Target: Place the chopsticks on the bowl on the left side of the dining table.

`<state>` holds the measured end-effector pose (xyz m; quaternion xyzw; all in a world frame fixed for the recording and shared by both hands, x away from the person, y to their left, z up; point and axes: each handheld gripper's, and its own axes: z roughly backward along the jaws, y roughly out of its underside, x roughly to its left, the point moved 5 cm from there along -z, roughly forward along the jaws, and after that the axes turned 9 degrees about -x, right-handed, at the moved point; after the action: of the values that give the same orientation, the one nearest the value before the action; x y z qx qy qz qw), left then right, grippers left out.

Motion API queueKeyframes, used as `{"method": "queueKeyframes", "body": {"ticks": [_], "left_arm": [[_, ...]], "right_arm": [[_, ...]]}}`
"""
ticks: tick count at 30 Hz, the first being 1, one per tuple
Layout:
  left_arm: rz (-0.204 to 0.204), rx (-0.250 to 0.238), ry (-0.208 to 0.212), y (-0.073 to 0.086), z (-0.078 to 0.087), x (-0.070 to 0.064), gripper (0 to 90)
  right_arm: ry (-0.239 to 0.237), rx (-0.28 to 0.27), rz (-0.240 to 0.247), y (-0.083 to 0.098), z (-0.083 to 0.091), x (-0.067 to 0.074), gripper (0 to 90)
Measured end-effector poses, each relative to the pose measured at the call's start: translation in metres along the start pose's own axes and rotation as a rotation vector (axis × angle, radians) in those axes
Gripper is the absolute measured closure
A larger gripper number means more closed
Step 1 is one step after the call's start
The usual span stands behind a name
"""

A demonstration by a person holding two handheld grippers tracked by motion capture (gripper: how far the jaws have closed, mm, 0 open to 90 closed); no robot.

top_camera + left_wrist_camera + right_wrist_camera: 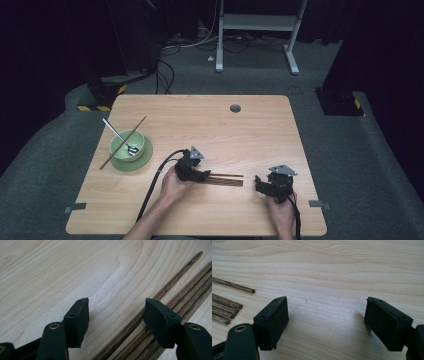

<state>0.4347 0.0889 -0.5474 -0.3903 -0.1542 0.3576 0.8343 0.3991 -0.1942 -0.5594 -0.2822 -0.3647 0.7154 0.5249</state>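
Jaws on both of our grippers stand wide with nothing between the pads. Our left gripper sits at the lower middle of the high view, right at the near end of the chopsticks, a small bundle of dark wooden sticks lying flat on the bench. Their long axis runs left to right in that frame, tips pointing toward our right gripper, which rests a little apart beyond the far ends. In the left gripper view the sticks slant from lower middle to upper right and pass under the right-hand jaw rather than between the two. We judge the left hand the nearer; it needs a small sideways shift to straddle one stick. Upper left, one more chopstick and a spoon rest in the green bowl.
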Motion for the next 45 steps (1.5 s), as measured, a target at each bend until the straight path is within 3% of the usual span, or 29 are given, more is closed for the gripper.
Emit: {"method": "queueKeyframes", "body": {"ticks": [11, 18, 45], "left_arm": [[0.005, -0.001, -0.011, 0.001, -0.002, 0.003, 37.9], [-0.015, 0.002, -0.030, 0.000, -0.003, 0.006, 38.8], [0.021, -0.010, -0.068, -0.003, -0.005, 0.023, 50.1]], "right_arm": [[0.000, 0.000, 0.000, 0.000, 0.000, 0.000, 19.0], [0.000, 0.000, 0.000, 0.000, 0.000, 0.000, 19.0], [0.001, 0.000, -0.001, 0.000, 0.000, 0.000, 19.0]]}}
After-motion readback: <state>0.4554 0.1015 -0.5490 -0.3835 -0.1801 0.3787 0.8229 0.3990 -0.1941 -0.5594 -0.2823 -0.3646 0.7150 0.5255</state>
